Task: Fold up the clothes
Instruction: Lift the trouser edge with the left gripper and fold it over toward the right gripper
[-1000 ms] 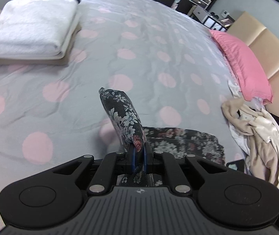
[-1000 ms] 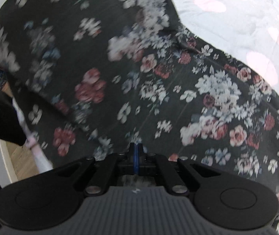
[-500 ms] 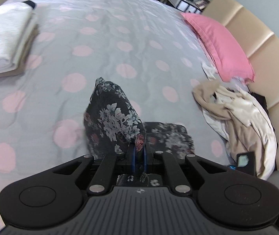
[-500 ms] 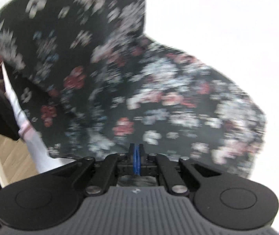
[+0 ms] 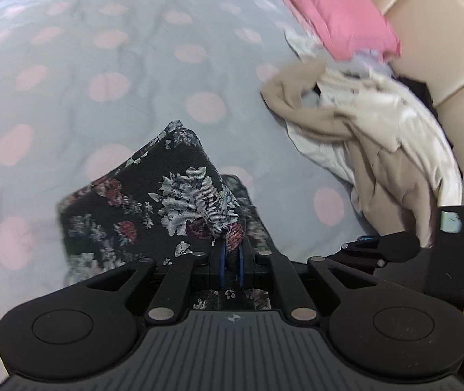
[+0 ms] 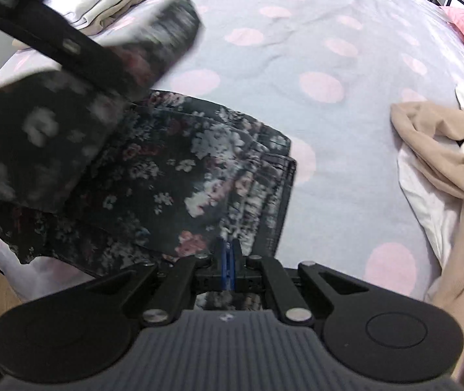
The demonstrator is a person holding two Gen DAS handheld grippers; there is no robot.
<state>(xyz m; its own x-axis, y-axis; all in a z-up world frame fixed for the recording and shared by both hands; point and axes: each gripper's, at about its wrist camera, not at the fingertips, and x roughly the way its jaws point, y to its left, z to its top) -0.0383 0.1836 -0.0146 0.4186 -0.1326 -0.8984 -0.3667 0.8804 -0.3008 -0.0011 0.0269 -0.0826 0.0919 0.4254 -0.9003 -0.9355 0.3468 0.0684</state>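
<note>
Firmly pinching a raised corner of the dark floral garment [image 5: 179,202] between the narrow fingers of the left gripper [image 5: 231,257]; likewise clamping its near edge in the right gripper [image 6: 228,257], fingers closed, lying half folded on the polka-dot bedspread [image 6: 297,49] beside a beige clothes pile [image 6: 453,163].

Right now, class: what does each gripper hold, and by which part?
Both hold the dark floral garment: the left gripper pinches a raised folded corner, the right gripper its near edge on the bed.
</note>
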